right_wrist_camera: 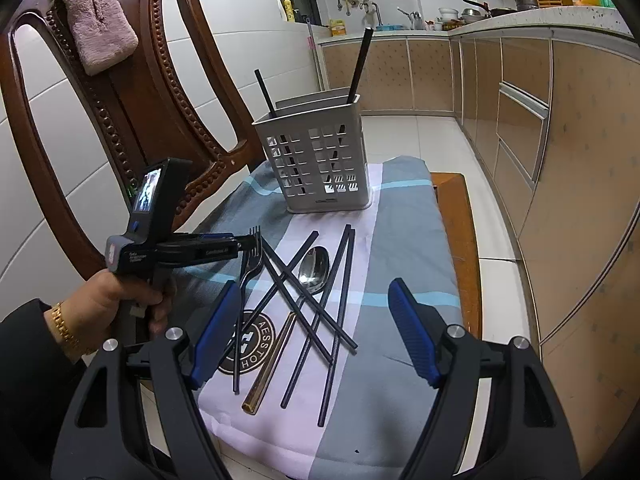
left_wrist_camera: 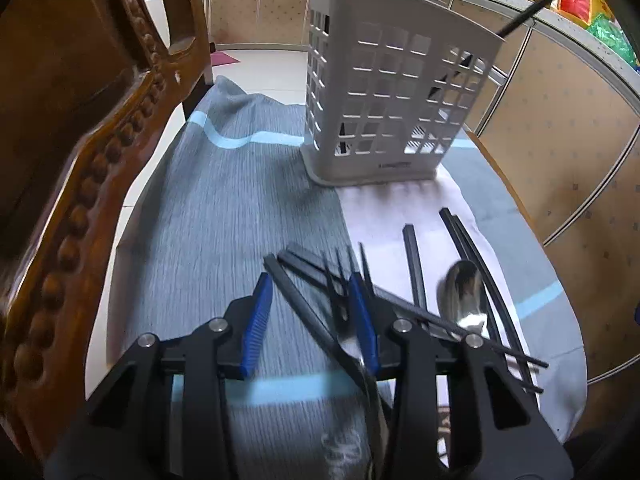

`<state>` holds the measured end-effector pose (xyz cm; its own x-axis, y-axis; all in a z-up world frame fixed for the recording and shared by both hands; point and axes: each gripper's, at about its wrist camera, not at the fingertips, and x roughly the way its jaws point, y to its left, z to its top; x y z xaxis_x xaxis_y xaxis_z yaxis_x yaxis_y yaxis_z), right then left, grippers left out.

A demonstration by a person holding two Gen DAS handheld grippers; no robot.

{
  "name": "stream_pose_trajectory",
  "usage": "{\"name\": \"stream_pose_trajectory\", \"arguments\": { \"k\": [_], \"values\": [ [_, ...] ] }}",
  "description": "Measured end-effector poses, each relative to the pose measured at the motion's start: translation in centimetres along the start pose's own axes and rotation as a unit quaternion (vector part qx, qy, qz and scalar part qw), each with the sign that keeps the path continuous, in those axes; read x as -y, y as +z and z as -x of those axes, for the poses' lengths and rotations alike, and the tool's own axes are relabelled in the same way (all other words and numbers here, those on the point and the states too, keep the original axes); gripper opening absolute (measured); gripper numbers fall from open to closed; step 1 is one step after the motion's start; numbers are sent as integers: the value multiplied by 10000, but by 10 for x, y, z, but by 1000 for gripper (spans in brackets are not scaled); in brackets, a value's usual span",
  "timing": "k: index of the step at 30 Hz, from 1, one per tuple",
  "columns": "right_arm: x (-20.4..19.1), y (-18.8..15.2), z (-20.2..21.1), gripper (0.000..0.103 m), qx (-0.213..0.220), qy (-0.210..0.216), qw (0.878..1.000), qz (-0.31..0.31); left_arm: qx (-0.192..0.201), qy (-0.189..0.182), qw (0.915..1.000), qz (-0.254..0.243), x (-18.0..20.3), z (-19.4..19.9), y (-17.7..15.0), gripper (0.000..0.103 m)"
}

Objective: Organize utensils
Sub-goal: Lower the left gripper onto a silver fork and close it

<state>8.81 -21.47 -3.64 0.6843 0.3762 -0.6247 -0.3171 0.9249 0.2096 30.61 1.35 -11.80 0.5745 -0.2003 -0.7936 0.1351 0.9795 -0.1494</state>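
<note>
A white slotted utensil holder [left_wrist_camera: 396, 92] [right_wrist_camera: 320, 164] stands at the far end of the cloth with two black chopsticks [right_wrist_camera: 360, 68] in it. A fork [right_wrist_camera: 250, 260], a steel spoon [right_wrist_camera: 314, 268] [left_wrist_camera: 464, 296] and several black chopsticks [right_wrist_camera: 316, 312] lie crossed on the cloth. My left gripper [left_wrist_camera: 310, 312] [right_wrist_camera: 248, 240] is open, low over the fork's tines [left_wrist_camera: 342, 276], one pad [left_wrist_camera: 362, 316] beside them. My right gripper [right_wrist_camera: 312, 332] is open and empty, held above the near ends of the utensils.
A carved wooden chair [right_wrist_camera: 132, 92] with a pink towel [right_wrist_camera: 96, 12] stands close on the left. The small table [right_wrist_camera: 460, 232] is covered by a grey-blue and white cloth [left_wrist_camera: 224, 220]. Kitchen cabinets [right_wrist_camera: 560, 160] run along the right.
</note>
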Motion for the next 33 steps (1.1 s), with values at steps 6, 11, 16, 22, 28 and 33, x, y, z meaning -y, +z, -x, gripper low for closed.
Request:
{"name": "stream_pose_trajectory", "arguments": {
  "k": [6, 11, 16, 22, 28, 33],
  "values": [
    [4, 1, -5, 74, -62, 0, 10000, -30, 110, -193, 9996, -178, 8, -4, 7, 39],
    [5, 1, -8, 74, -96, 18, 9999, -26, 117, -258, 9987, -429, 22, -6, 8, 39],
    [4, 2, -10, 74, -115, 7, 9999, -26, 202, -392, 9968, -664, 32, -7, 11, 39],
    [14, 3, -12, 74, -148, -74, 9997, -154, 174, -702, 9938, -845, 40, -10, 19, 39],
    [18, 3, -12, 74, -153, -98, 9997, -169, 21, -953, 9908, -963, 50, -17, 27, 43],
    [30, 9, -15, 74, -128, -214, 9996, -165, 258, -764, 9921, -962, 55, 2, 29, 66]
  ]
}}
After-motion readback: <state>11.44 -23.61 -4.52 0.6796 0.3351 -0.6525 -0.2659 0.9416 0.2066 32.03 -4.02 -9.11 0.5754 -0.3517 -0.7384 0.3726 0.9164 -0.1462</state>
